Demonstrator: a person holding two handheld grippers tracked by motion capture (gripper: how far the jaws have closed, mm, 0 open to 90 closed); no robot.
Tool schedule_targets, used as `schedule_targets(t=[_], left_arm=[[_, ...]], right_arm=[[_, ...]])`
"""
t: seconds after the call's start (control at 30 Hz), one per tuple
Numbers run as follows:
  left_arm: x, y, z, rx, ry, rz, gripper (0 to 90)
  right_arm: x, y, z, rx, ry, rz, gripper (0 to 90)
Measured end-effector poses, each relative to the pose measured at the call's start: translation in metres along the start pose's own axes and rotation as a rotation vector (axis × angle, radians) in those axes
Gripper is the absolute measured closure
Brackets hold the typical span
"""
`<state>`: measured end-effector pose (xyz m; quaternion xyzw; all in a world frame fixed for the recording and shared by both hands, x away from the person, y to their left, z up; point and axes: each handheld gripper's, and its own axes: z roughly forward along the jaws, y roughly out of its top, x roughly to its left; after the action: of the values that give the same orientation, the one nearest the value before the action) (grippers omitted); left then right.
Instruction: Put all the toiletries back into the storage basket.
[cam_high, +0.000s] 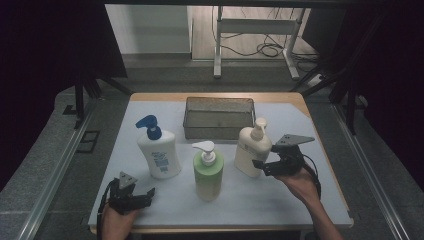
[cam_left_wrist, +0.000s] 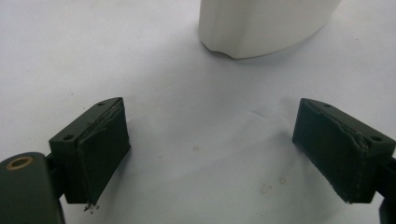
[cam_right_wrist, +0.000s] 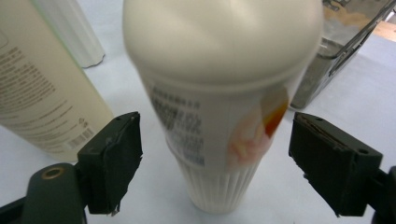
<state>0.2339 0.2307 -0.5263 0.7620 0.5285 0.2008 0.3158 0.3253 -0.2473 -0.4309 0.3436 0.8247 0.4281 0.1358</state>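
Small print on the cream bottle (cam_right_wrist: 219, 116) is blurred beyond reading. The bottle is stood upright on the table (cam_high: 280, 200), just before the basket (cam_high: 218, 118), between the released pads of the right gripper (cam_right_wrist: 215, 163), untouched. The left gripper (cam_left_wrist: 212, 154) is spread wide, empty.

**Printing present, none of it legible**

The cream bottle (cam_right_wrist: 219, 116) carries a block of small dark print at about 9 o'clock from its orange mark, too blurred to read. The green bottle (cam_right_wrist: 42, 93) shows fine print and a barcode, unreadable. The blue-capped bottle (cam_high: 159, 154) bears an illegible blue label.
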Motion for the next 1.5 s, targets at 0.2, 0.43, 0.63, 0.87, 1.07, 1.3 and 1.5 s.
schedule_targets(t=[0.2, 0.43, 0.63, 0.87, 1.07, 1.3, 1.5], left_arm=[[0.000, 0.000, 0.000, 0.000, 0.000, 0.000, 10.3], [0.000, 0.000, 0.000, 0.000, 0.000, 0.000, 10.3], [0.000, 0.000, 0.000, 0.000, 0.000, 0.000, 10.3], [0.000, 0.000, 0.000, 0.001, -0.001, 0.000, 10.3], [0.000, 0.000, 0.000, 0.001, -0.001, 0.000, 10.3], [0.000, 0.000, 0.000, 0.001, -0.001, 0.001, 10.3], [0.000, 0.000, 0.000, 0.001, -0.001, 0.001, 10.3]], right_arm=[[-0.002, 0.005, 0.007, -0.002, -0.004, -0.009, 15.6], [-0.003, 0.009, 0.015, 0.000, -0.017, -0.016, 15.8], [-0.002, 0.012, 0.020, 0.004, -0.025, -0.033, 16.4], [-0.001, 0.015, 0.024, -0.001, -0.025, -0.040, 18.1], [0.000, 0.018, 0.024, -0.006, -0.021, -0.044, 21.6], [0.001, 0.022, 0.023, -0.014, -0.009, -0.053, 32.0], [0.002, 0.024, 0.021, -0.001, -0.009, -0.056, 37.5]])
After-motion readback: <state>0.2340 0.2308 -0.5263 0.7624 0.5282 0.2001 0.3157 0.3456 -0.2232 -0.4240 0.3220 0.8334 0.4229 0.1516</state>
